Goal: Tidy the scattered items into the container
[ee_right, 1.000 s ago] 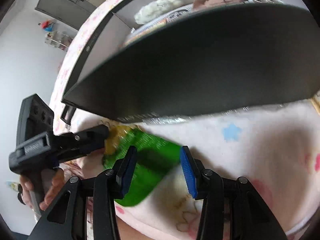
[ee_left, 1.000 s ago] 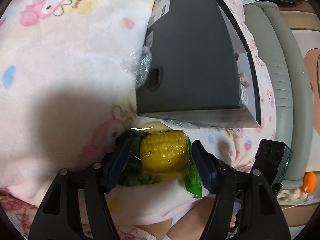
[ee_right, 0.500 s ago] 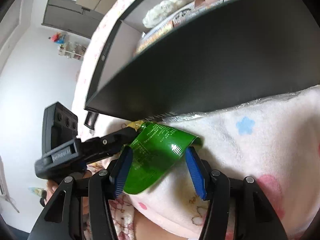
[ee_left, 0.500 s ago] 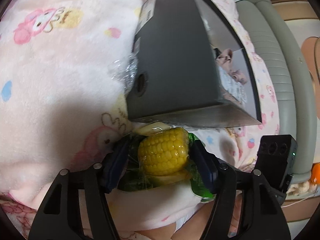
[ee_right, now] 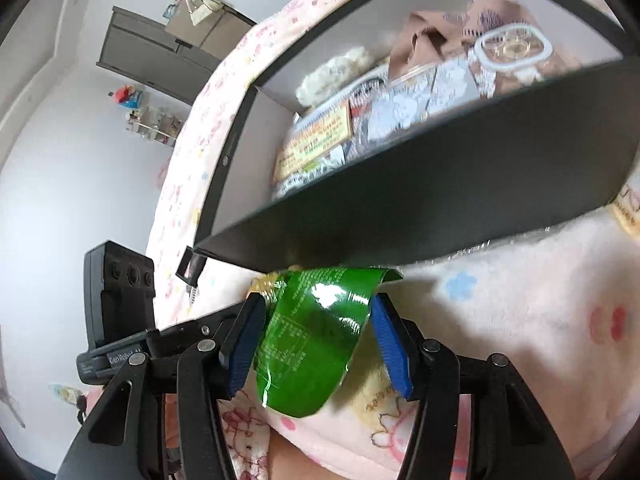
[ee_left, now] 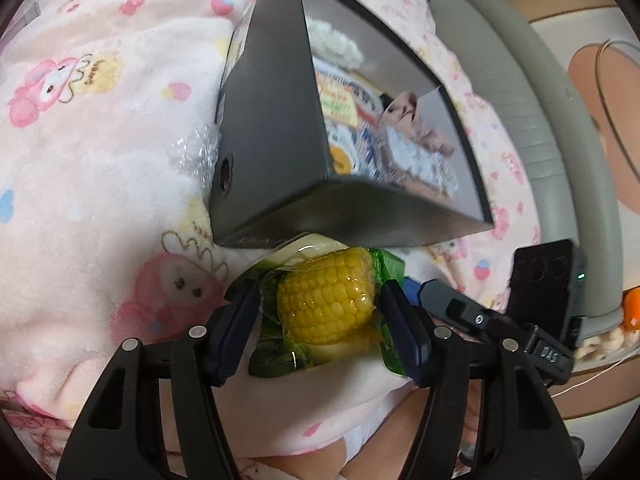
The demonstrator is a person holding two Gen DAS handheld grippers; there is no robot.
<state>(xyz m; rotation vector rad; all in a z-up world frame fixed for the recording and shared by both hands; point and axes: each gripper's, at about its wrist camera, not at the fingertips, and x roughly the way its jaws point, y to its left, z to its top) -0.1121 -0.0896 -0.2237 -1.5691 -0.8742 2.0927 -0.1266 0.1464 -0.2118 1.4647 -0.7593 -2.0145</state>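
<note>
A: Both views have risen since a second ago, so the box's inside shows now where only its dark walls showed before. The corn pack has kept its place between the left pads.

B: Left hand-held gripper point(ee_left: 320, 312) first?

A: Its pads are partly closed and press the two sides of the corn pack point(ee_left: 326, 304), so it has hold of it. The right hand-held gripper point(ee_right: 316, 344) stands wider, with the pack's green flap point(ee_right: 316, 332) between its pads; I cannot tell whether either pad touches it.

B: Where is the pack relative to the box point(ee_left: 280, 120)?

A: Just below the box's near corner, on the blanket point(ee_left: 100, 160), touching or nearly touching the wall. It is not inside yet.

B: Risks?

A: The wrap looks slick and the cob round, so I judge it could squirt out of the left pads on the lift. The near wall is in the way; a low carry would catch the rim and could shove the box across the soft blanket. A loose flap could snag that rim too.

B: Any writing?

A: "DAS" on the right tool's body in the left view, and "GenRobot", partly hidden, on the left tool's body in the right view. Pale lettering low on the box's near wall and fine print on the flap are too small to read. An orange label among the packets point(ee_right: 320, 136) inside is also illegible.
</note>
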